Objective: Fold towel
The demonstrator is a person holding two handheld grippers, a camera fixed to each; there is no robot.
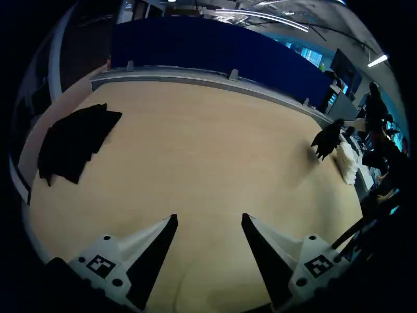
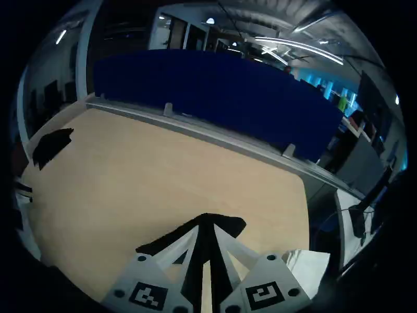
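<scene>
In the right gripper view a black towel (image 2: pixel 229 225) lies crumpled on the light wooden table (image 2: pixel 135 172) near its right end. My right gripper (image 2: pixel 207 223) is shut on it, its fingers pressed together with dark cloth bunched at the tips. From the left gripper view the same black towel (image 1: pixel 326 140) stands peaked at the far right. My left gripper (image 1: pixel 209 218) hovers open over bare tabletop, nothing between its fingers. A pile of folded black towels (image 1: pixel 73 142) rests at the far left, seen small as the black pile (image 2: pixel 51 145) in the right gripper view.
A blue divider (image 1: pixel 208 49) with a grey rail runs along the table's (image 1: pixel 208 146) far edge. A white cloth-like item (image 1: pixel 346 163) sits beside the black towel; a white item (image 2: pixel 308 265) also lies right of my right gripper. Office desks and a person stand beyond the right end.
</scene>
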